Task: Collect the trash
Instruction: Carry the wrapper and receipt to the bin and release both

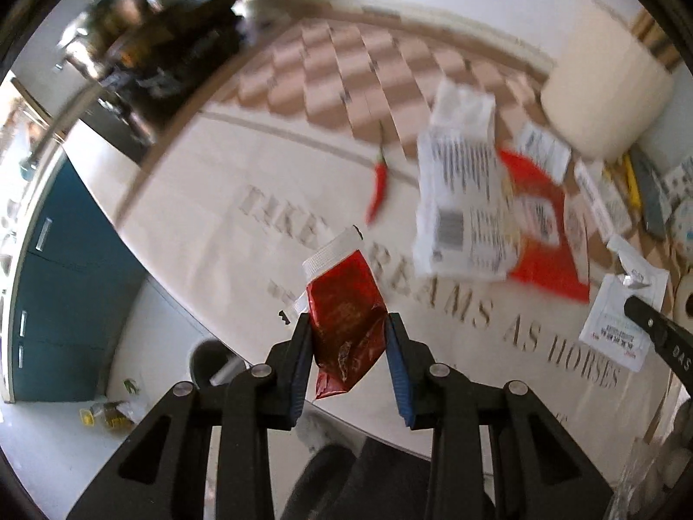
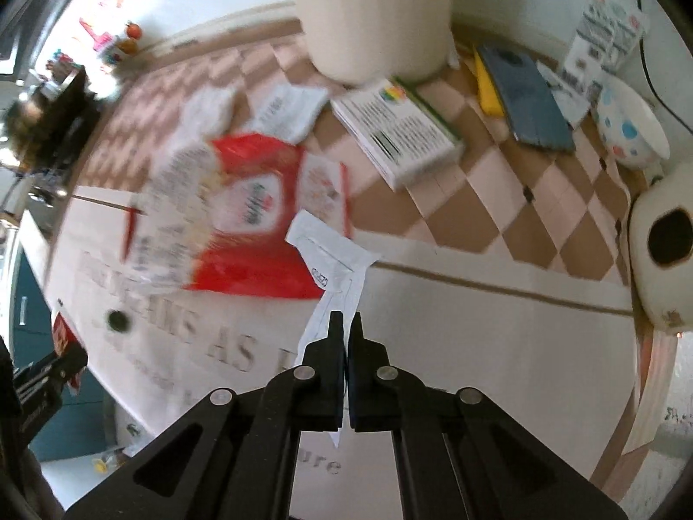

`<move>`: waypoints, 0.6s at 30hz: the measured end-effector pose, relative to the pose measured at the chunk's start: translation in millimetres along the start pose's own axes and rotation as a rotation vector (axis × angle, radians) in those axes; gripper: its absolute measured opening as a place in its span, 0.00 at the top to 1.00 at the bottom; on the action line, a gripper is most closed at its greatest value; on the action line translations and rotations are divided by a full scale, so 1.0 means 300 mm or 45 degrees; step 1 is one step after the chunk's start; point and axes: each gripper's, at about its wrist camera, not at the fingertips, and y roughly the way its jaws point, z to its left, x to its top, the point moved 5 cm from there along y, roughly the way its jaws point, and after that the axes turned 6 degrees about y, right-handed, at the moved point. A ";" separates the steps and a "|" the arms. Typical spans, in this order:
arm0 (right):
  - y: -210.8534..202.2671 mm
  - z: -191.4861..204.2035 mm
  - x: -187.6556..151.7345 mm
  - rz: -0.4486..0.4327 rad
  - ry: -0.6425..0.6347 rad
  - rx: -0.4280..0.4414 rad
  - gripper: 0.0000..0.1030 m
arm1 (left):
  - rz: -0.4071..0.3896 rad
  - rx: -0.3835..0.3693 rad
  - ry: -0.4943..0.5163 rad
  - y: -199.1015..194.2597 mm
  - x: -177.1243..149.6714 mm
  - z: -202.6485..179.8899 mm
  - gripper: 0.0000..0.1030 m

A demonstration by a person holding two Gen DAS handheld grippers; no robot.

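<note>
My left gripper [image 1: 348, 325] is shut on a dark red sauce packet [image 1: 344, 316] with a white sealed top, held above the table's near edge. My right gripper [image 2: 345, 325] is shut on a torn white paper wrapper [image 2: 335, 260], lifted just above the table. A red and white snack bag [image 2: 255, 234] with a white printed wrapper [image 1: 463, 203] on it lies on the tablecloth ahead; it also shows in the left wrist view [image 1: 545, 234]. A red chili [image 1: 379, 182] lies beside it. The right gripper's finger [image 1: 658, 329] shows at the left wrist view's right edge with its white wrapper [image 1: 615, 325].
A cream cylindrical bin [image 2: 372, 17] stands at the back of the table. A white box [image 2: 398, 134], a grey-blue book [image 2: 524, 99], a dotted bowl [image 2: 628, 130] and a tape roll [image 2: 667, 242] lie at the right. Trash lies on the floor [image 1: 108, 416] by a teal cabinet [image 1: 65, 286].
</note>
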 end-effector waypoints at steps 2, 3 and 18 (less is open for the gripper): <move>-0.040 0.054 0.019 -0.027 -0.028 0.051 0.99 | -0.053 0.025 -0.026 -0.046 0.028 0.026 0.72; -0.060 0.073 0.047 -0.033 -0.042 0.074 0.99 | -0.088 0.043 -0.045 -0.076 0.043 0.055 0.72; -0.230 0.751 0.004 -0.036 -0.452 0.298 0.99 | -0.248 0.265 -0.398 -0.140 -0.114 0.701 0.72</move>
